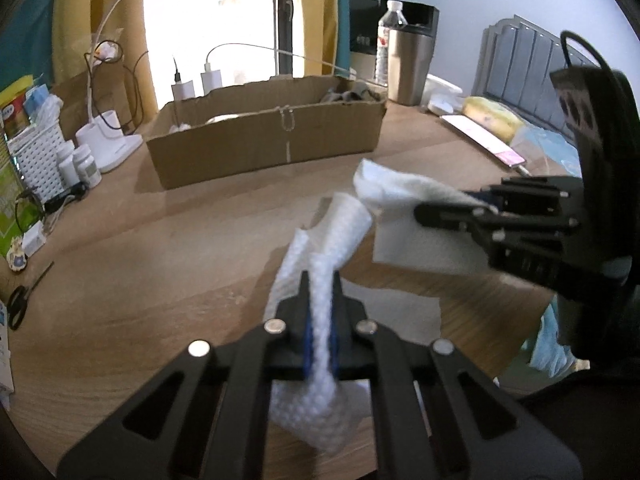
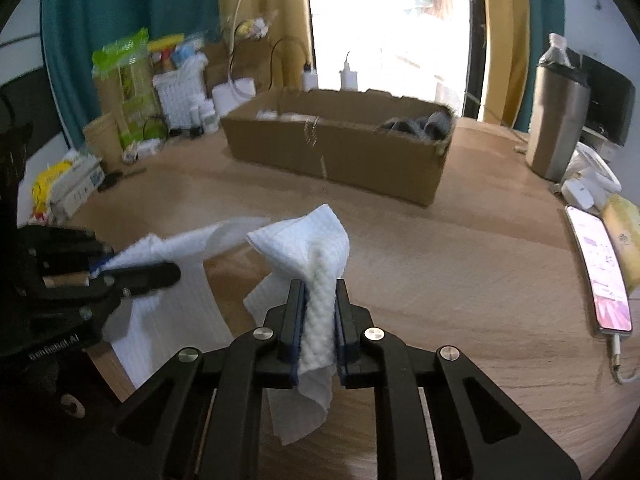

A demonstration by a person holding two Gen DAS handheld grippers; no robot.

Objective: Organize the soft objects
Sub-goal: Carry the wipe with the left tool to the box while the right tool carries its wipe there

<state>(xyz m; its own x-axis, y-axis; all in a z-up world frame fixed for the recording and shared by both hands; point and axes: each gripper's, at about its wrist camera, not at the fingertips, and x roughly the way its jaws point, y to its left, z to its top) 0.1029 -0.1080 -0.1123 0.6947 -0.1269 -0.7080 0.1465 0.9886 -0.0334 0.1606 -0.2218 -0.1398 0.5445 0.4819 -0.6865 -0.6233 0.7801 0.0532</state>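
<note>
Cloth (image 1: 320, 320), white and dimpled, is pinched at one end by the left hand-held gripper (image 1: 320, 300) at the lower centre of the left view and at the other end by the right hand-held gripper (image 2: 318, 300), and is held above the tabletop (image 2: 460, 264). A box (image 2: 340, 152) is seen beyond it at the upper centre, with dark items lying at its right end.

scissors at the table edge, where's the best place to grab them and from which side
Grip the scissors across the thin closed blades, from above: they lie flat on the table, and the looped handles are wider. Both hand-held grippers hold the cloth.
</note>
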